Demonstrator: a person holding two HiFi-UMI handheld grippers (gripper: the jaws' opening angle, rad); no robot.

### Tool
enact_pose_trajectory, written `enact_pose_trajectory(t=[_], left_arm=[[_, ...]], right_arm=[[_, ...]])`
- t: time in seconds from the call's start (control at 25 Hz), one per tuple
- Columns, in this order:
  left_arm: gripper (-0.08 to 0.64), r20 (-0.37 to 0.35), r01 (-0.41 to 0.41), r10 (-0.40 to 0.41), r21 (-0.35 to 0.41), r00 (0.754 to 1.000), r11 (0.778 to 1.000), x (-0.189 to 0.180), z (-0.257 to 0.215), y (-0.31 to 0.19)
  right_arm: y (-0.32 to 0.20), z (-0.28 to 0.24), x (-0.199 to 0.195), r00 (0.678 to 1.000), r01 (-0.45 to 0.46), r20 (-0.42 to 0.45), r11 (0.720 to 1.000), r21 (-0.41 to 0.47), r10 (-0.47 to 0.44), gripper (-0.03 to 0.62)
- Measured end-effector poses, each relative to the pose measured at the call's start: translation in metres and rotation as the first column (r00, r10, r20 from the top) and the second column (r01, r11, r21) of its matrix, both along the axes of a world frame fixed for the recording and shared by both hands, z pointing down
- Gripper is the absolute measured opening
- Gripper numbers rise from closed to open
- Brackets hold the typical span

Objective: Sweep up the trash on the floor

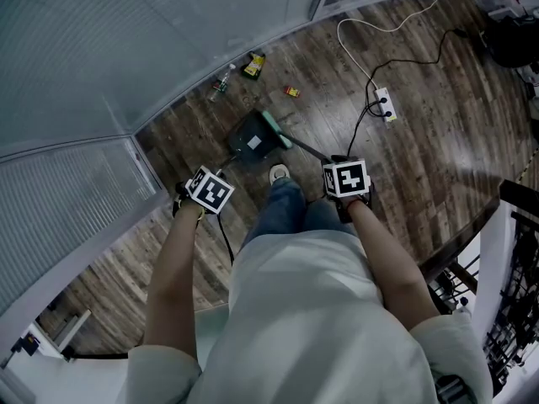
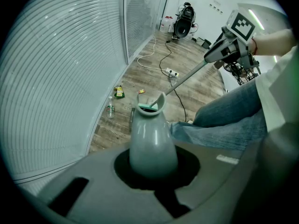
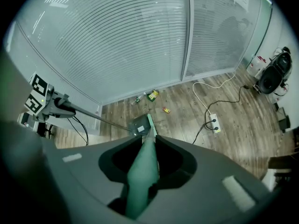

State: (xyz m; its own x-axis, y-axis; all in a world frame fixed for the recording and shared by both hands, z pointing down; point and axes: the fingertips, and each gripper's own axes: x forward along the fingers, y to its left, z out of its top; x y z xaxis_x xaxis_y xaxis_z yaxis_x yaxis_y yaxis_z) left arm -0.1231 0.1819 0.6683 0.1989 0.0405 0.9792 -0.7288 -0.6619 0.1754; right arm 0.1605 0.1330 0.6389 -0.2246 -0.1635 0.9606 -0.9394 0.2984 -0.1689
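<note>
Our left gripper (image 1: 208, 188) clamps the handle of the dustpan (image 1: 253, 139), our right gripper (image 1: 346, 179) the broom (image 1: 275, 127). Trash (image 1: 253, 64) lies on the floor (image 1: 438, 99) by the glass wall (image 1: 126, 49), near the dustpan.

Dim, cool light with a green-blue cast fills all 3 views. In the head view the wooden floor (image 1: 421, 133) reads dark, broken by 1 pale sheen at right; the person's shirt (image 1: 312, 310) is brightest. Both gripper views bend hard at the edges: the slatted glass wall (image 3: 117, 45) bows into curves and black vignetting closes the corners. Ceiling lights glint high on that glass. Nearest the lenses, the dustpan handle (image 2: 152, 139) in the left gripper (image 2: 153, 168) and the broom handle (image 3: 140, 181) in the right gripper (image 3: 148, 157) go soft.
</note>
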Motion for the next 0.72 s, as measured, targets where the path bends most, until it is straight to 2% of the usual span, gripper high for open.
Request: enact_pose_trajectory(t=[0.2, 0.36, 0.56, 0.72], left_arm=[[0.009, -0.001, 0.0, 0.0, -0.001, 1.0, 1.0, 0.0, -0.001, 0.0], [0.009, -0.001, -0.001, 0.001, 0.0, 1.0, 1.0, 0.0, 0.001, 0.0], [0.009, -0.002, -0.002, 0.002, 0.002, 1.0, 1.0, -0.001, 0.001, 0.002], [0.009, -0.001, -0.004, 0.004, 0.004, 1.0, 1.0, -0.001, 0.001, 0.003]], right_arm=[[0.001, -0.002, -0.004, 1.0, 0.019, 0.007, 1.0, 0.009, -0.019, 0.1], [-0.001, -0.008, -0.005, 0.999, -0.023, 0.038, 1.0, -0.01, 0.023, 0.1], [-0.004, -0.006, -0.002, 0.998, -0.042, 0.036, 0.999, -0.007, 0.043, 0.1], [-0.014, -0.012, 0.007, 0.994, -0.101, 0.051, 0.995, -0.012, 0.101, 0.1]])
